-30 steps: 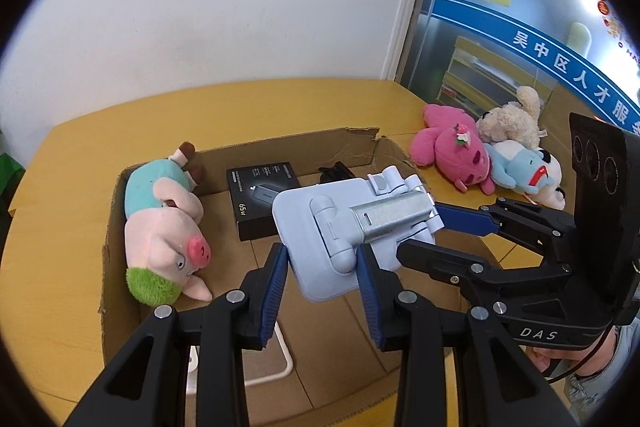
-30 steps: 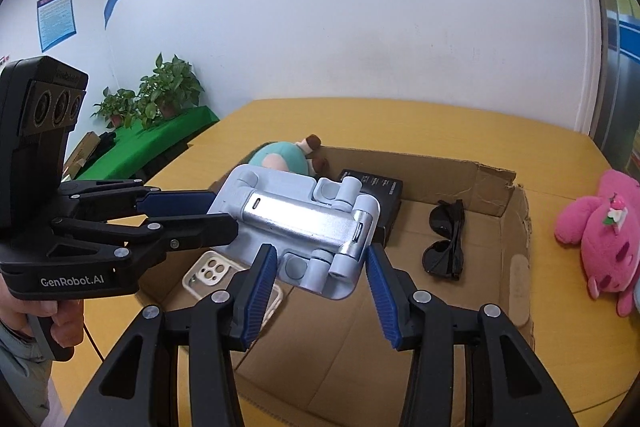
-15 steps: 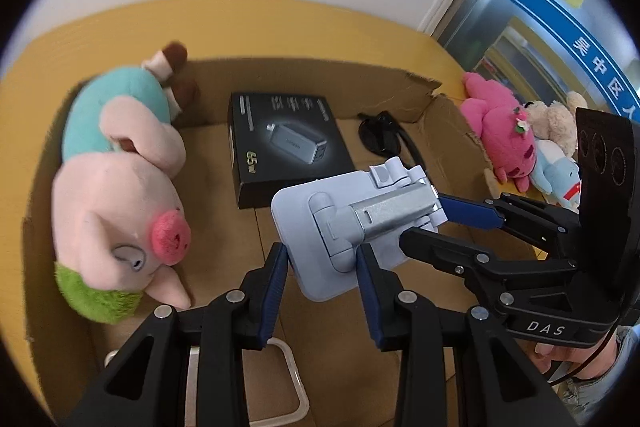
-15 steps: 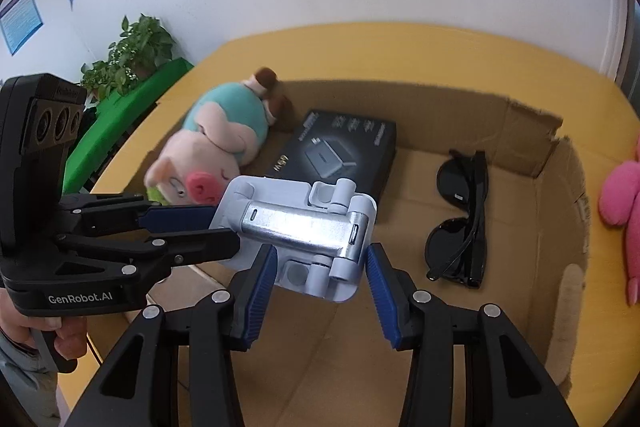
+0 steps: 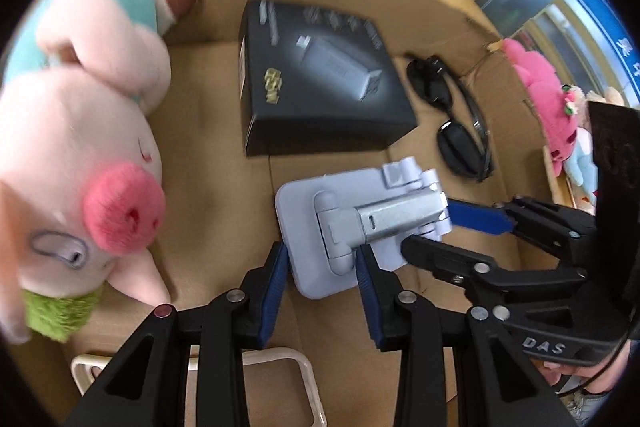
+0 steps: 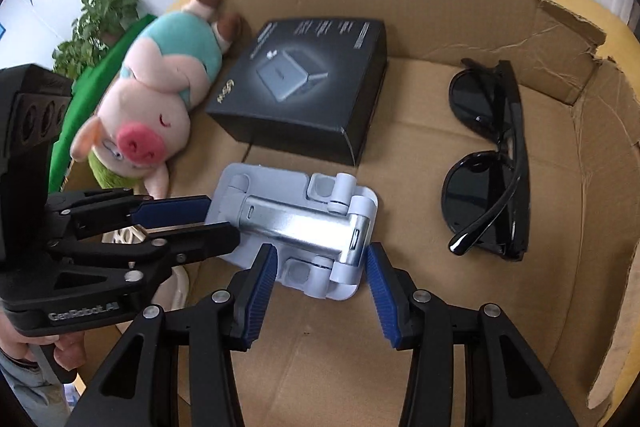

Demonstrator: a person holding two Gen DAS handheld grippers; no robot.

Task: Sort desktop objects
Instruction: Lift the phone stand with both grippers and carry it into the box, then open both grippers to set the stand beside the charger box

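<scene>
Both grippers lower a folded phone stand into the cardboard box.

Left wrist view: the left gripper [image 5: 320, 267] pinches one end of the pale blue phone stand [image 5: 352, 227], while the right gripper [image 5: 436, 231] clamps the other end. The stand hangs over bare floor of the cardboard box [image 5: 216, 75], between the plush pig [image 5: 92, 131], black product box [image 5: 320, 83] and sunglasses [image 5: 456, 123]. A white frame-like item [image 5: 280, 363], blurred, perhaps a phone case, lies below.
Right wrist view: the right gripper's [image 6: 320, 271] fingers seem to press on the stand [image 6: 296, 227]; whether it touches the floor is unclear. The placing step looks nearly done; next, set it flat and let both grips go.
</scene>
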